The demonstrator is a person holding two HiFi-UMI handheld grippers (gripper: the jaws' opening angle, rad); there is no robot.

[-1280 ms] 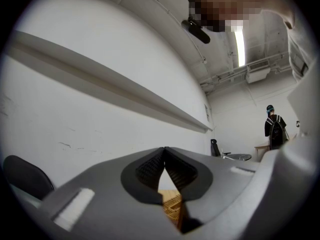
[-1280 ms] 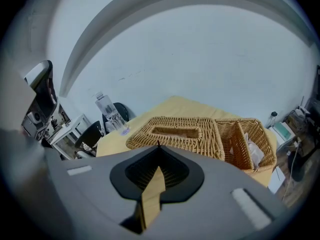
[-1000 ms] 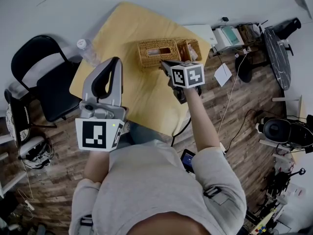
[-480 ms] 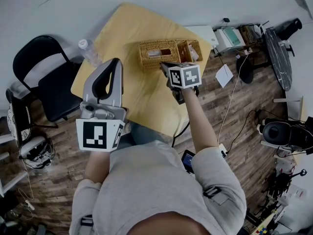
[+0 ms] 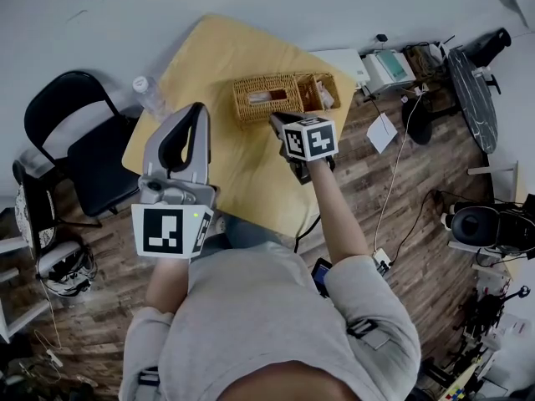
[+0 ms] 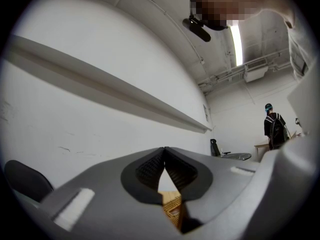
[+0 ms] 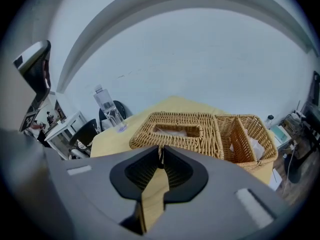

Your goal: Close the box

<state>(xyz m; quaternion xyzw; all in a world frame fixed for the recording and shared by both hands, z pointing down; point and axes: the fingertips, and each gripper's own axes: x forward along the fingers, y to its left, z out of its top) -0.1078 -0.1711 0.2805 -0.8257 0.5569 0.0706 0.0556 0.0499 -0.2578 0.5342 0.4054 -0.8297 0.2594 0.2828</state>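
Right gripper point(image 7: 161, 153) empty, jaws just cracking apart, approaching the wicker box point(image 7: 247, 141) at the desk's point(image 7: 112, 140) far right corner; left gripper point(image 6: 164, 150) clenched, idle. Next, probably: catch the flipped-open lid point(image 7: 175, 134) and swing it over.

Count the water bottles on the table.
1. A clear bottle stands at the left edge of the table in the head view, apart from the wicker box. Some tabletop is hidden in that view.

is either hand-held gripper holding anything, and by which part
Nothing is held: the left hand-held gripper is shut and empty; the right hand-held gripper has just opened a crack, empty.
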